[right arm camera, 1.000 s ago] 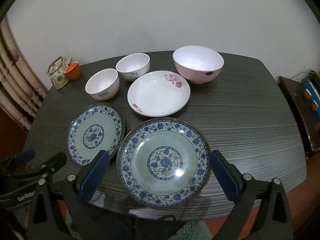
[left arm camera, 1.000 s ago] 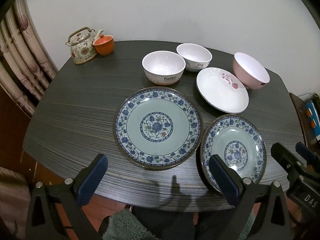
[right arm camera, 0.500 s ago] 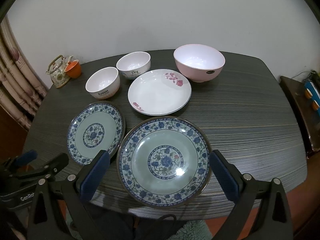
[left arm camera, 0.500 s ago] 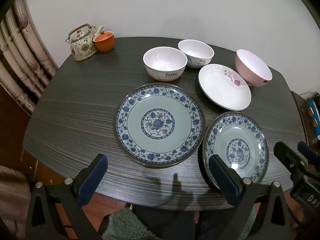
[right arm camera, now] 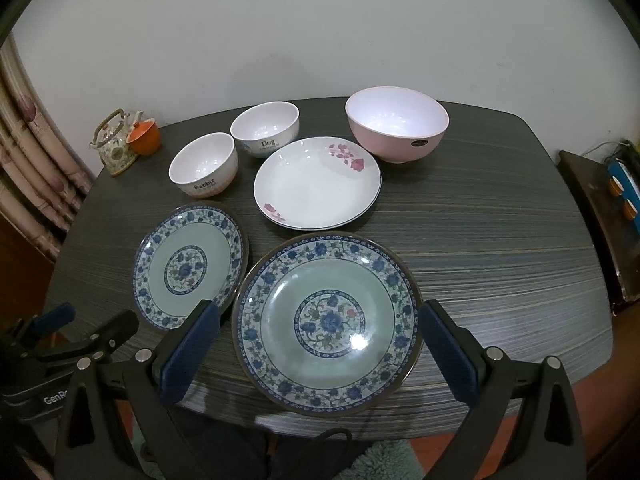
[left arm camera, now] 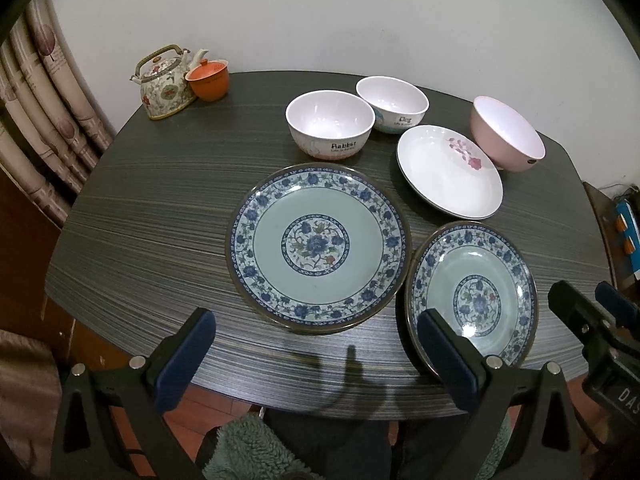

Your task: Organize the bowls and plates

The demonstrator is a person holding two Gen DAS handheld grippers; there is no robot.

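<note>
Dark wood-grain laminate covers the bench point(right arm camera: 500, 240), which carries every dish. Largest on it is a big blue-and-green floral plate point(right arm camera: 326, 322) at the near edge; in the right wrist view it lies between the fingers of the right claw point(right arm camera: 320, 350), whose jaws stand wide apart with nothing held. A second, similar blue-and-green plate point(right arm camera: 188, 266) sits just to its left, their rims almost touching; which one is truly wider is hard to judge, since each view enlarges the nearer plate. The left claw point(left arm camera: 316, 354) hovers over the near bench edge, also spread wide and empty, its right finger point(left arm camera: 450, 364) overlapping that plate's rim in the left wrist view.

Behind the blue plates rests a white shallow plate point(right arm camera: 318, 184) with pink flower sprays. Beyond it on the right stands a pink bowl point(right arm camera: 396, 124) bearing a small dark sticker too small to read. Two white bowls stand side by side to the left: the nearer is lettered "Rabbit" point(left arm camera: 330, 126), the farther "Dog" point(left arm camera: 392, 104), each with a finer line of print beneath that I cannot make out.

At the far left corner sit a floral teapot point(left arm camera: 164, 80) and an orange lidded cup point(left arm camera: 208, 80), touching. White letters "GenRo" show on the left claw's body in the right wrist view, and "DAS" on the right claw's body in the left wrist view.
</note>
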